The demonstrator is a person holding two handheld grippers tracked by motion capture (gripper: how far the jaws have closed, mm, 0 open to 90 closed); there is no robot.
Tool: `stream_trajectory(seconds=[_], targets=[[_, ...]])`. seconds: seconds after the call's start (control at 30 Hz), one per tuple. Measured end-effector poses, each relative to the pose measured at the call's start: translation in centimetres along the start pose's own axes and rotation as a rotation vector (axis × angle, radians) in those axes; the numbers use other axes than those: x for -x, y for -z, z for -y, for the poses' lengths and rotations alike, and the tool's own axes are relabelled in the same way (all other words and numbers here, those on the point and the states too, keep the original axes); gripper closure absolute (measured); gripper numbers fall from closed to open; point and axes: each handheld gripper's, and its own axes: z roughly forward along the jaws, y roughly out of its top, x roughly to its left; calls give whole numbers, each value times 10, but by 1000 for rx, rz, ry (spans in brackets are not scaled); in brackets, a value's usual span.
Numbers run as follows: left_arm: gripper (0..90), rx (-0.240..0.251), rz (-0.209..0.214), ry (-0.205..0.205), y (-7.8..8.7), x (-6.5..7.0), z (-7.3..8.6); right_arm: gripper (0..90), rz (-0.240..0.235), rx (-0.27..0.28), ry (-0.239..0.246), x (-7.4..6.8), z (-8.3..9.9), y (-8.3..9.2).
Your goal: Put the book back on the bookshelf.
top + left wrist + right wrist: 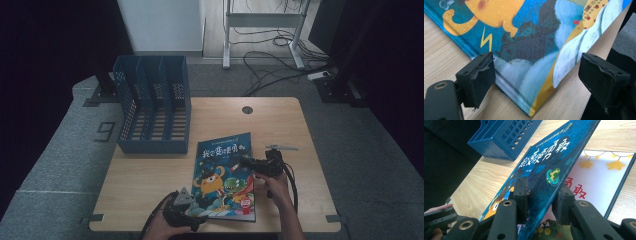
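Observation:
A picture book [225, 175] with a blue cartoon cover lies on the wooden table [145, 175] near its front edge. My right gripper [248, 163] is at the book's right edge, shut on the front cover [549, 157], one jaw above it and one below. The cover is raised off a white page [604, 177] with stars and red characters. My left gripper [197, 217] is at the book's near left corner. In the left gripper view the left gripper [537, 67] is open, its jaws standing either side of that corner of the book [531, 37] without touching it.
A blue slotted file rack [152, 105] stands at the table's back left, just behind the book; the right gripper view has it [506, 135] beyond the lifted cover. A cable grommet [247, 109] sits near the far edge. Cables lie on the floor behind.

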Motion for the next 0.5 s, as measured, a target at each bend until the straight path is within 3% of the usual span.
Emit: stream_trajectory(seconds=[0.2,0.3,0.37,0.5], targets=[[124,-8,-12,5,0,1,-1,669,1,0,1,0,0,0],[112,-42,-29,11,1,1,-2,670,2,0,-1,0,0,0],[98,-71,-16,29,0,-2,-1,670,2,0,-2,0,0,0],[96,-81,-70,-7,-4,1,0,670,4,5,-2,0,0,0]])
